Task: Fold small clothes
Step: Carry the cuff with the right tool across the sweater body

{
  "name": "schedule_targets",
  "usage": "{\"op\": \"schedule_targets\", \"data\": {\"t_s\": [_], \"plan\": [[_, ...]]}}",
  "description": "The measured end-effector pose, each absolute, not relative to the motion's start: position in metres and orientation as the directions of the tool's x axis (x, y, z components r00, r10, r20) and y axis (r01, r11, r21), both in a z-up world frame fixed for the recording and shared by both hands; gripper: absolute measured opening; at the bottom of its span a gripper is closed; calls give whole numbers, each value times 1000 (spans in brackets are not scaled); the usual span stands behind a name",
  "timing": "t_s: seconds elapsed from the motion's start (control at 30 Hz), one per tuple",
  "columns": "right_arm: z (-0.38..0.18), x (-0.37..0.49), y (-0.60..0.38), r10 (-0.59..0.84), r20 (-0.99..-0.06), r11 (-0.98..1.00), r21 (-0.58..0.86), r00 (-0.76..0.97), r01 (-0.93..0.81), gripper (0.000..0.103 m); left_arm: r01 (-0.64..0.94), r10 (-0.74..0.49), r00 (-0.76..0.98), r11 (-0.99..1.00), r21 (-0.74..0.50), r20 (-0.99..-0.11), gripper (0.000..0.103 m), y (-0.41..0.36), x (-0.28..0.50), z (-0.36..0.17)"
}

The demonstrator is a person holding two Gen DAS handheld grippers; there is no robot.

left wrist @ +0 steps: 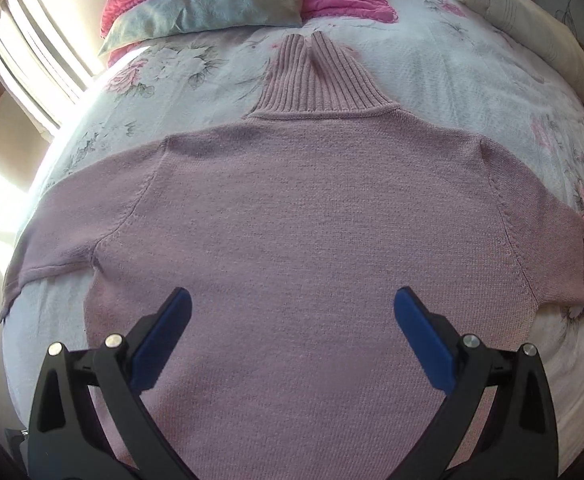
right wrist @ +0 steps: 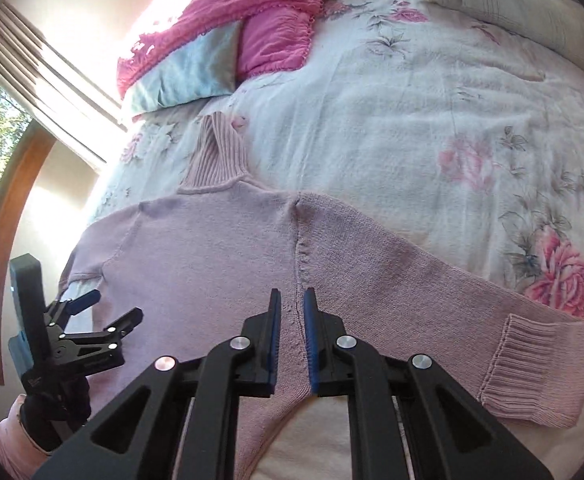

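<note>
Left wrist: left tongs (left wrist: 290, 308) gape wide above sweater (left wrist: 292, 208).

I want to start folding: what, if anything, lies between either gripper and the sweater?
Nothing visible. The left gripper hangs open over the sweater body; the right gripper, nearly closed, sits above its armpit seam. The sleeve lies unobstructed.
</note>
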State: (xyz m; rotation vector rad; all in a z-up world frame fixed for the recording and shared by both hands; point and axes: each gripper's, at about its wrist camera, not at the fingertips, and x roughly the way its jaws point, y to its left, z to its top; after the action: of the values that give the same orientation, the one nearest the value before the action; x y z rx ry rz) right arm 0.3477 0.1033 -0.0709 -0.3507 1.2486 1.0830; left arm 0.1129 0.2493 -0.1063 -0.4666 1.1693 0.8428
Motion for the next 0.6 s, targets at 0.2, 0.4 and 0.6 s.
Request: {"op": "schedule_targets", "data": {"t_s": [0.2,0.4,0.6], "plan": [[-110,388,47,88,-959,693,-136,270,-708,70,-791,329,142,604,93,-934,100,258,87,-110],[-165,429,0,-115,-961,749,-250,251,-613,81,-787,295,147,613,69,-944,100,254,90,-119],[-185,445,-20,11,-991,818,-69,136,-571,49,-767,305,158,637,78,-939,100,245,99,-113]]}}
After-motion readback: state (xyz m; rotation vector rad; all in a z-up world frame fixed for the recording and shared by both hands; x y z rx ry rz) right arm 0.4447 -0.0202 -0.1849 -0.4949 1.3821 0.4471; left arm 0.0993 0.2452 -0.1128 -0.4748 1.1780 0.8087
